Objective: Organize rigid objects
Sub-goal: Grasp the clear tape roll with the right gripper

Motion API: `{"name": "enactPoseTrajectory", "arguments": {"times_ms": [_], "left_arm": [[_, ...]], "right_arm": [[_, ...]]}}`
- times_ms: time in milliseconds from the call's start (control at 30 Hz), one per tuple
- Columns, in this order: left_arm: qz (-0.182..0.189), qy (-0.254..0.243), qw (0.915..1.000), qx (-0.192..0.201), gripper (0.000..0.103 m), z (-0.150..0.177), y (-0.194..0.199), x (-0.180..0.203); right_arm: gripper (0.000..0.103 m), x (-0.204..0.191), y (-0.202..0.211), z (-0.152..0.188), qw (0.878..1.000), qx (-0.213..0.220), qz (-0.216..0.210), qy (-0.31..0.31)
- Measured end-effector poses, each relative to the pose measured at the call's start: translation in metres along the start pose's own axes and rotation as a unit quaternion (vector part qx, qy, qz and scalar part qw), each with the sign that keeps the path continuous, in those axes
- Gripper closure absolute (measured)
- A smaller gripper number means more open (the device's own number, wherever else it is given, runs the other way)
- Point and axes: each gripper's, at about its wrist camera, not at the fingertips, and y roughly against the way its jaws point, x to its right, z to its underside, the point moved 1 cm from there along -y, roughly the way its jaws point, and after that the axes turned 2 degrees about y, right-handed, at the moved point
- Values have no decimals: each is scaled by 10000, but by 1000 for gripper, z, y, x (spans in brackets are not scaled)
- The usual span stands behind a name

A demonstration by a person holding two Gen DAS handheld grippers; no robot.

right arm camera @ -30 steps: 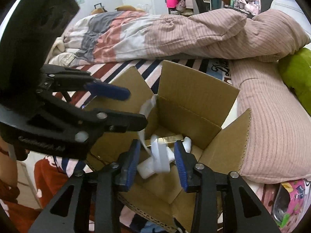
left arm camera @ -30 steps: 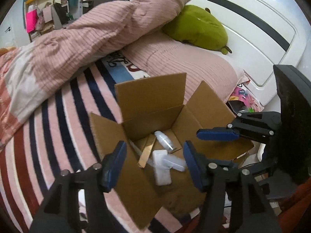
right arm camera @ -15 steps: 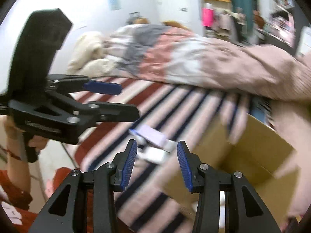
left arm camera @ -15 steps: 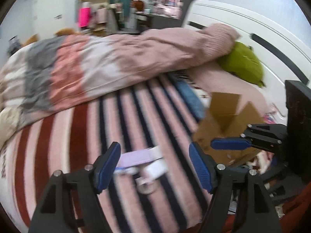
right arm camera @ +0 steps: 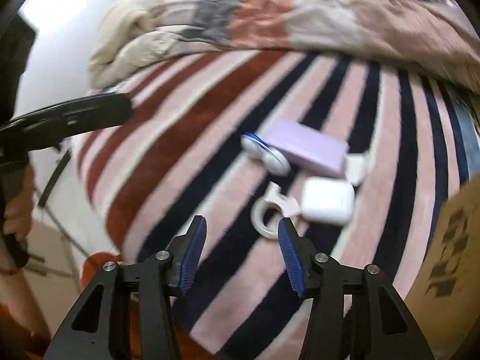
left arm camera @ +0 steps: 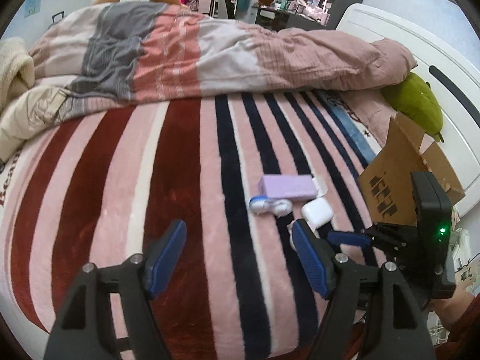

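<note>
Together the two wrist views cover a small cluster of things lying on the striped blanket (left arm camera: 180,162) of a bed. Sharpest is the left wrist view: a lilac box (left arm camera: 288,186) lies flat, a white-and-blue round item (left arm camera: 269,205) touches its near edge, and a white earbud case (left arm camera: 317,211) sits just beside both. The left hand-held gripper (left arm camera: 237,258) hovers over bare blanket with its jaws well apart and nothing between them, the cluster lying beyond its right finger. That view alone shows the room: a rumpled pink-and-grey duvet (left arm camera: 210,54), a green plush toy (left arm camera: 417,102) against the white headboard (left arm camera: 405,45), cluttered shelves behind, and the cardboard box (left arm camera: 402,180) standing at the bed's right edge, with the other gripper's black body in front of it. Blurred by motion, the right wrist view shows what the left hides behind its finger: a white ring-shaped piece (right arm camera: 267,213) touching the earbud case (right arm camera: 328,201), nearest the right hand-held gripper (right arm camera: 241,250). Its jaws are opening and empty, the ring lying just ahead of the fingertips. The lilac box (right arm camera: 306,147) and the round item (right arm camera: 264,153) lie beyond, and only a corner of the cardboard box (right arm camera: 450,240) shows at the right edge.
</note>
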Motion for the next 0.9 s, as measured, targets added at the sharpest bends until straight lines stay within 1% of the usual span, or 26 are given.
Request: {"name": "enactPoseTrajectory", "arguments": {"times_ms": [33,167,300,367,433,500,600,700,800,900], "left_arm": [[33,6,10000,-34,33,2,-3,-2],[116,5,9999,-107,33,6,-14,-6],[113,-40,9998,-154,33,7,-18,-8],[122,-38,9998,-175,33,8,-19,-8],[152,-29,9997,-189,33,9,-19,-9],[166,-37,9997,-202,33,10,-18,-8],[210,-74,9995,-222,33,11,-15,-3],[311,-105,9992,-233,33,10,-11,4],[535,-181,9981,-229,33,8,-4,17],[795,-259,9963,-196,33,2,2,33]], "right_arm": [[51,3,-6,3,9999,30,108,-83],[50,9,-22,7,9980,154,589,-175],[50,8,-36,8,9974,124,662,-246],[52,4,-39,9,9965,144,809,-120],[67,-3,-41,9,9945,194,1024,83],[67,-7,-42,10,9929,206,1157,196],[67,-11,-37,12,9928,234,1137,309],[67,-19,-24,11,9933,333,963,537],[67,-29,-8,6,9936,500,687,741],[67,-42,12,-1,9912,702,420,1042]]}}
